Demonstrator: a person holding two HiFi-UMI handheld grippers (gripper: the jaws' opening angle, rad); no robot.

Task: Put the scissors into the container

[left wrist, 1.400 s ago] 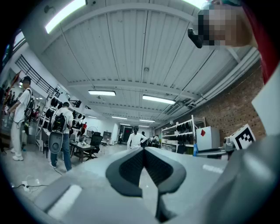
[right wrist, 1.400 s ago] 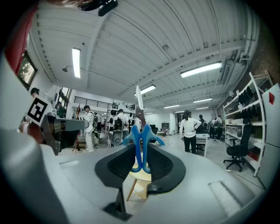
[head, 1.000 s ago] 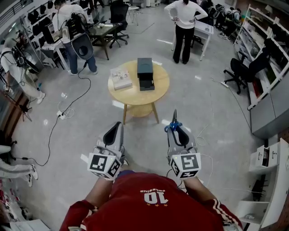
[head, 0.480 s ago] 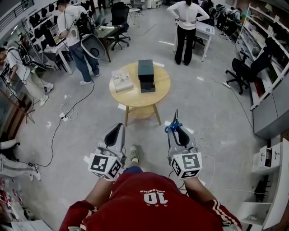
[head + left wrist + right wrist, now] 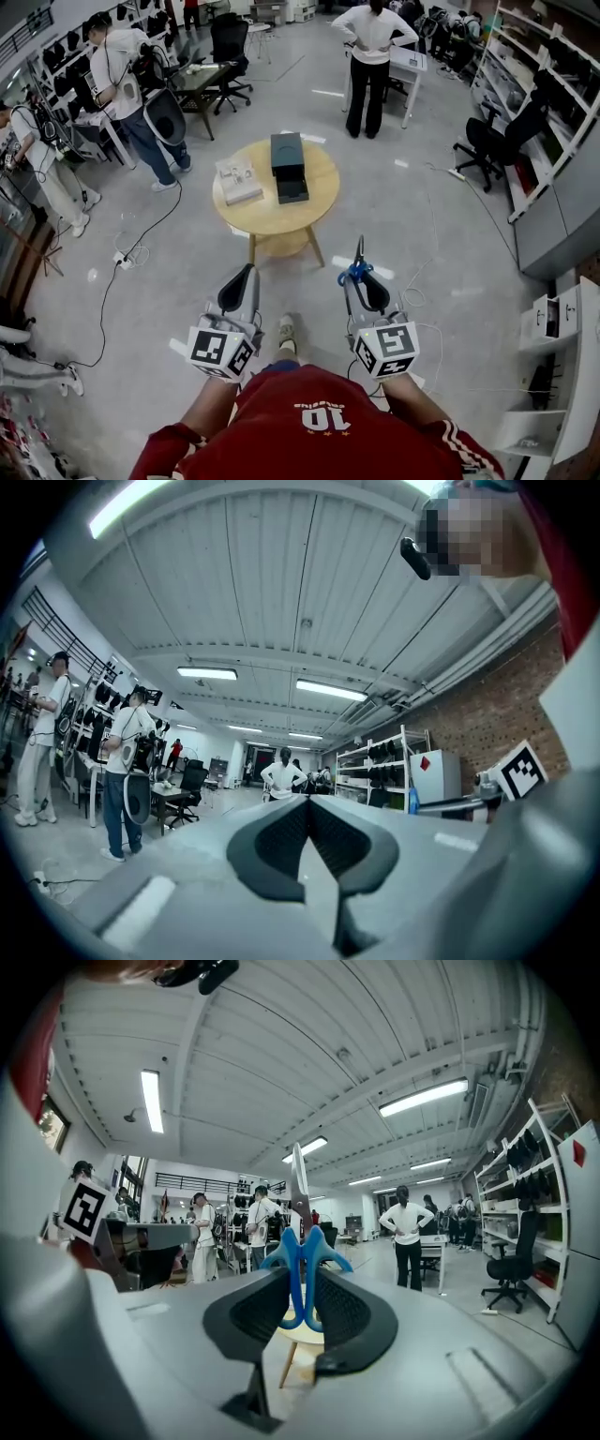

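Note:
In the head view my right gripper (image 5: 362,289) is shut on a pair of blue-handled scissors (image 5: 357,265), blades pointing forward and up. The right gripper view shows the blue handles (image 5: 302,1252) squeezed between the dark pads (image 5: 258,1312), with the blade rising above them. To its left, my left gripper (image 5: 236,287) is shut with nothing in it; its pads (image 5: 281,841) meet at the tips. Both are held over the floor, well short of a round wooden table (image 5: 323,192). On that table stands a dark container (image 5: 287,153) with a drawer (image 5: 292,189) pulled out toward me.
A white box (image 5: 238,180) lies on the table's left side. One person (image 5: 372,56) stands beyond the table and another (image 5: 122,89) at the left by desks. Cables (image 5: 127,255) trail on the floor at the left. Office chairs (image 5: 487,141) and shelves line the right.
The table has shifted slightly left in the view and a shoe now shows between the grippers. The person at the left has walked on. Both grippers keep their state.

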